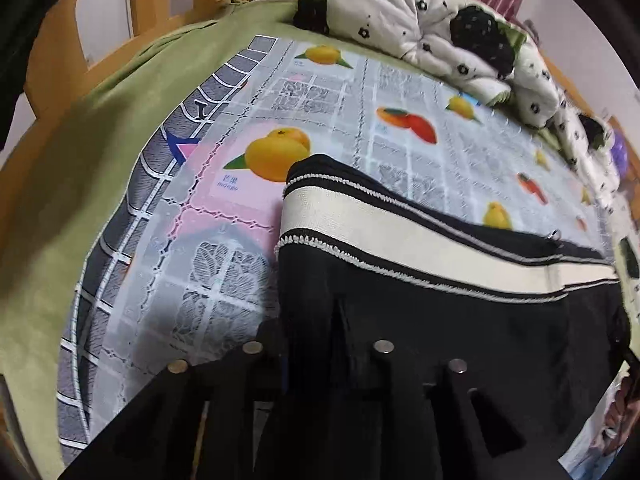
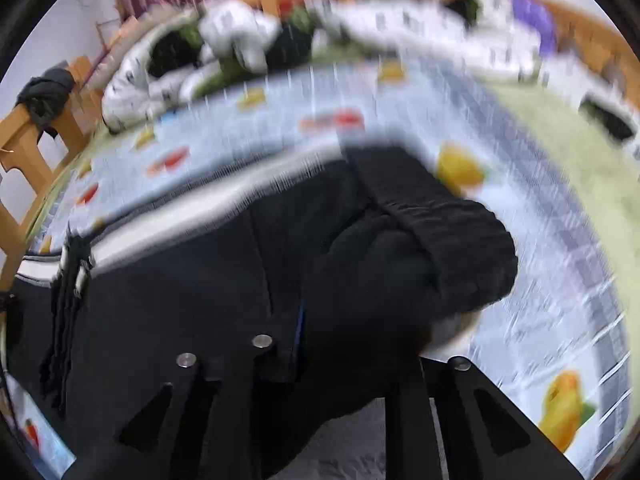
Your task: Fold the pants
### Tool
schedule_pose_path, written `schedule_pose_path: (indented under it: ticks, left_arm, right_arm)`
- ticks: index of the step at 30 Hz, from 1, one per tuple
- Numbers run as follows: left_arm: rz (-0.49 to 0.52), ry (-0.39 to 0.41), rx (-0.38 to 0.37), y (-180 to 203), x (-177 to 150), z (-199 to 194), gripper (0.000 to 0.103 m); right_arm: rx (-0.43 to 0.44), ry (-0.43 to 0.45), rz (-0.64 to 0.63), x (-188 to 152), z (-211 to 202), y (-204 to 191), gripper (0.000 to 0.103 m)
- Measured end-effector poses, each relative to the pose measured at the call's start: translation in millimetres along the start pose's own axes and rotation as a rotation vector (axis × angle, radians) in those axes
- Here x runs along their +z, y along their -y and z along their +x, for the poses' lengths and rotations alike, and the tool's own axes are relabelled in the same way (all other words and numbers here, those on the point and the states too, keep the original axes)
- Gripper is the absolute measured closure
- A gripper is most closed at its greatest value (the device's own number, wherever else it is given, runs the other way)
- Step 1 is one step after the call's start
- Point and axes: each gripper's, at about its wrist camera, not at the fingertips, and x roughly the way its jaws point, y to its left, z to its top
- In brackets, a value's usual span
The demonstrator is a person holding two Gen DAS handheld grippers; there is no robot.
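Black pants [image 1: 440,320] with a cream side stripe [image 1: 400,232] lie on a fruit-print mat [image 1: 360,112] on the bed. My left gripper [image 1: 316,344] is shut on the black pants fabric near one end of the stripe. In the blurred right wrist view the pants [image 2: 200,280] spread to the left, and a ribbed black cuff [image 2: 452,232] bunches above my right gripper [image 2: 360,352], which is shut on the pants fabric just below the cuff.
A white quilt with black flowers [image 1: 440,28] is piled along the far side of the bed. A green sheet [image 1: 80,160] covers the left edge by a wooden bed frame [image 1: 52,64]. Dark clothing [image 2: 44,96] hangs on the frame.
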Motion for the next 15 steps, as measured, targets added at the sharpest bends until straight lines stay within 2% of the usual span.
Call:
schedule_pose_path:
  ticks: [1, 3, 4, 7, 9, 11, 12, 13, 15]
  left_arm:
    - [-0.003, 0.010, 0.016, 2, -3, -3, 0.074]
    - [-0.011, 0.036, 0.078, 2, -5, -9, 0.052]
    - [-0.007, 0.053, 0.085, 1, -8, -14, 0.050]
    - [0.019, 0.120, 0.066, 4, -9, -28, 0.049]
    - [0.018, 0.136, 0.035, 6, -6, -30, 0.047]
    - [0.025, 0.121, -0.002, 12, -7, -27, 0.046]
    - [0.027, 0.101, -0.014, 15, -9, -24, 0.046]
    - [0.024, 0.079, -0.023, 17, -13, -21, 0.046]
    - [0.028, 0.005, -0.046, 25, -27, -9, 0.046]
  right_arm:
    - [0.022, -0.022, 0.026, -5, 0, 7, 0.080]
    - [0.008, -0.036, 0.052, -14, -8, 14, 0.073]
    - [-0.014, -0.023, 0.046, -19, -16, 14, 0.070]
    - [-0.111, 0.029, -0.004, -34, -42, 4, 0.070]
    - [-0.156, 0.100, -0.040, -37, -65, -9, 0.070]
    - [-0.149, 0.142, -0.067, -32, -75, -23, 0.068]
    - [-0.108, 0.149, -0.096, -30, -76, -36, 0.063]
    - [-0.079, 0.144, -0.117, -30, -74, -42, 0.057]
    - [-0.045, 0.121, -0.177, -34, -58, -61, 0.057]
